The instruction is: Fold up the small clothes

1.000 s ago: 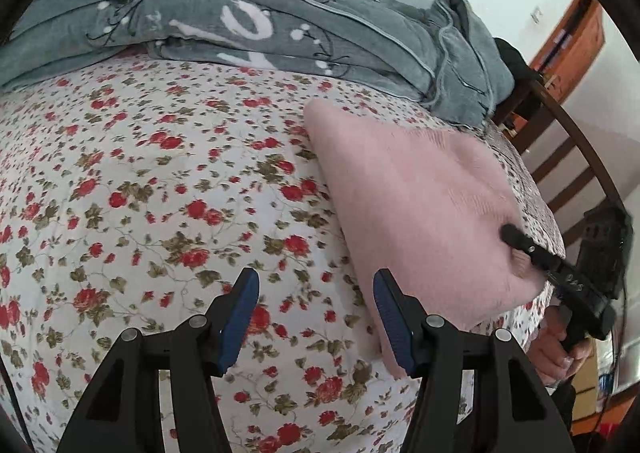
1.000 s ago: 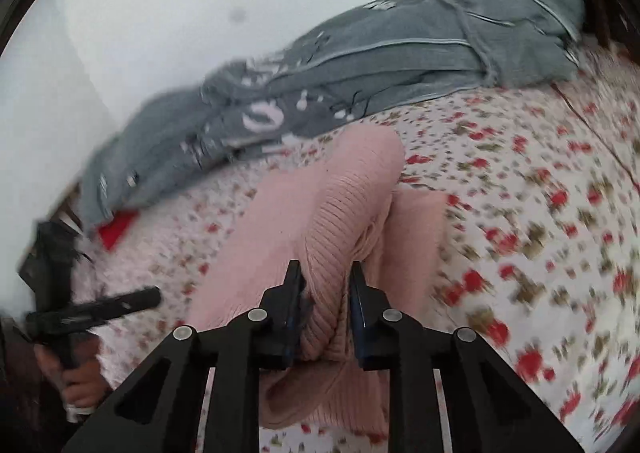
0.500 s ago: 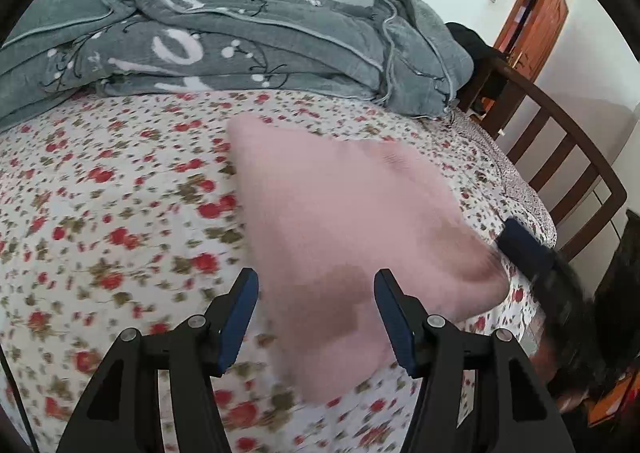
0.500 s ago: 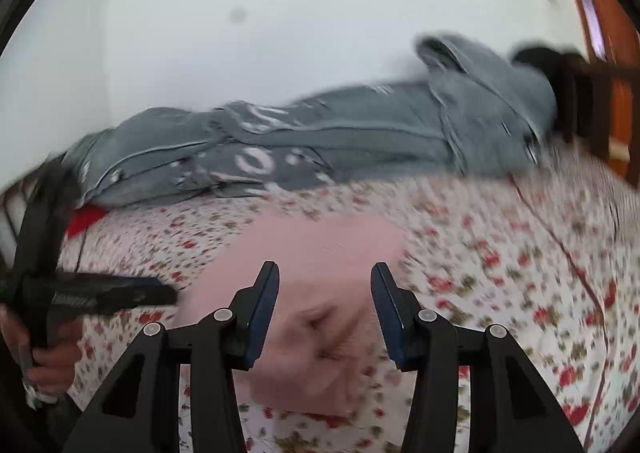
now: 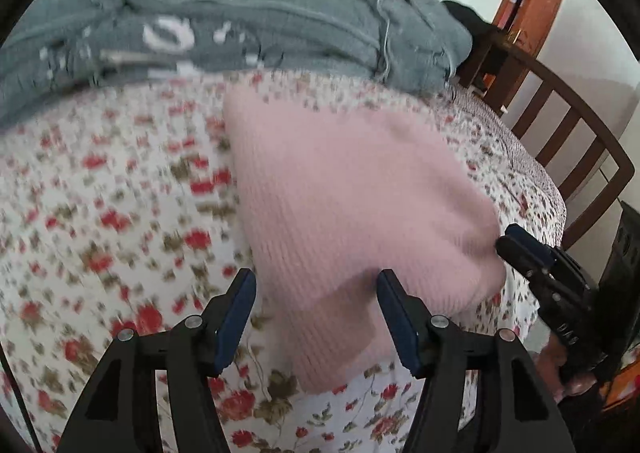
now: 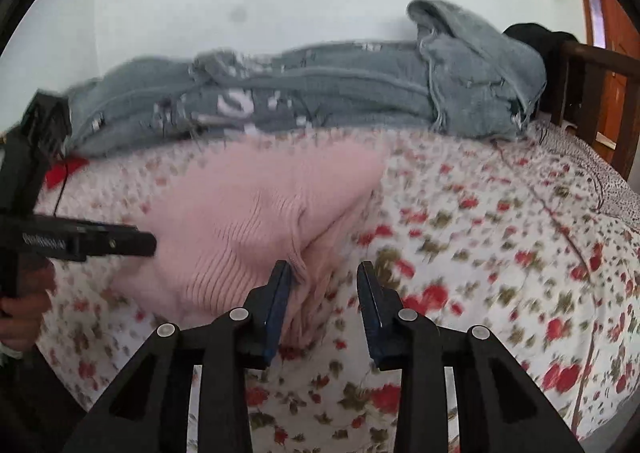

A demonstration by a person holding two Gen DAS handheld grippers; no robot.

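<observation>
Pink ribbed knit, folded into a thick soft pad with rounded corners, lies on the bed (image 5: 100, 193) near its front edge: this pink sweater (image 5: 344, 189) shows fine vertical ribs, and from the right wrist view its open side shows stacked layers and a raised seam running along the top fold.

At the far left in the right wrist view, a hand (image 6: 22, 313), cut by the picture's edge, carries the left gripper (image 5: 316, 305); its black body is plain there, but the fingertips merge into one dark bar. Its own camera shows the blue-padded jaws standing wide and opening a little more, the sweater's near left corner lying below and between them, with no pad pressing on it.

The bed wears a white cotton sheet printed with red roses and olive leaves, much of it smeared by motion blur. Along the far edge of the bed a grey fleecy blanket (image 5: 248, 29) with white lettering lies heaped in thick rolls; the lettering is too blurred to read.

The right gripper (image 6: 324, 301) sits at the sweater's right front corner, jaws apart and closing, the left pad just touching the folded edge, the right pad over bare sheet.

At the right edge of the bed stands a dark wooden slatted rail (image 5: 560, 125), partly cut off, with an orange-brown door (image 5: 528, 1) behind.
</observation>
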